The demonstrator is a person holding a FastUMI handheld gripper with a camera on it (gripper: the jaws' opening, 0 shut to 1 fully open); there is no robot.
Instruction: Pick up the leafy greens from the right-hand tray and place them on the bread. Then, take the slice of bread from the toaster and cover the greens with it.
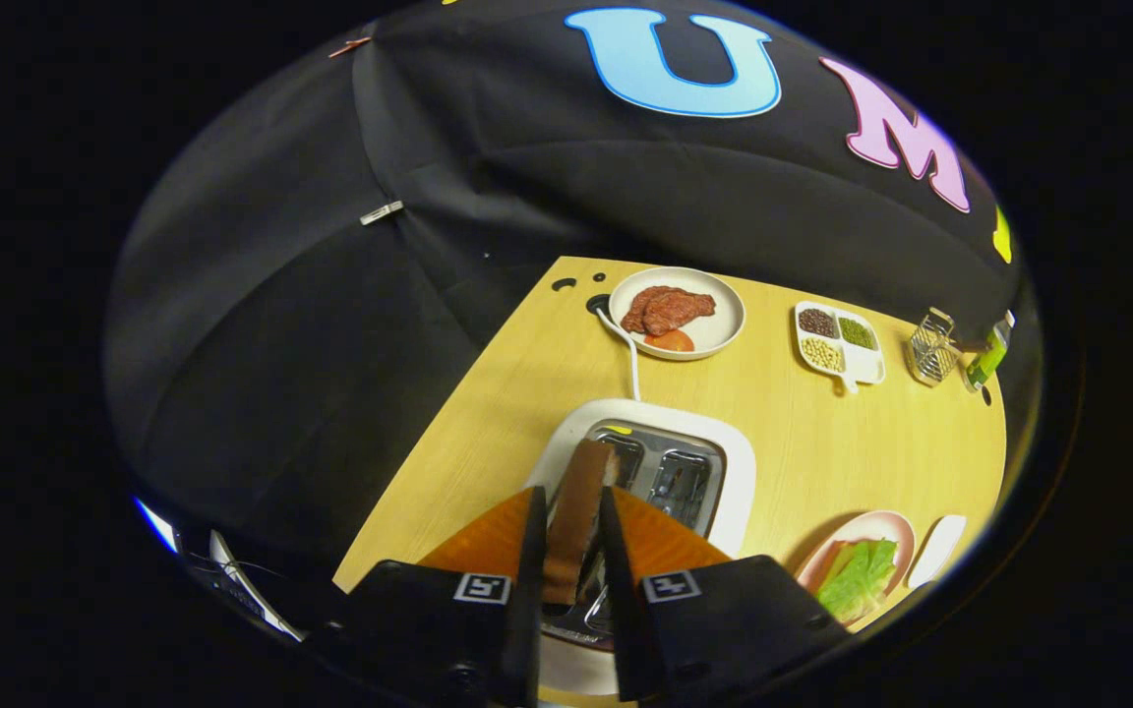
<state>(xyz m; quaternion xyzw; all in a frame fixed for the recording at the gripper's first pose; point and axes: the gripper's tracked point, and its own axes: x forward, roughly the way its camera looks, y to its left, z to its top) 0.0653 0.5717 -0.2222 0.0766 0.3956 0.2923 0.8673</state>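
Note:
My gripper (571, 511) is shut on a slice of bread (576, 511) with a brown crust, which stands edge-up between the two fingers above the white toaster (739, 462). The toaster's metal slots (675, 477) lie just beyond the fingertips. To the right of the fingers a pink plate (876, 526) carries the leafy greens (860, 578), which lie on another slice of bread whose edge shows beside them.
A white plate (724, 320) with meat and a tomato slice stands at the far side of the wooden table (822, 442). A divided dish of beans (839, 341), a wire holder (930, 346) and a green bottle (987, 359) stand far right. A white tray (938, 551) lies beside the pink plate. The toaster's cord (626, 349) runs back.

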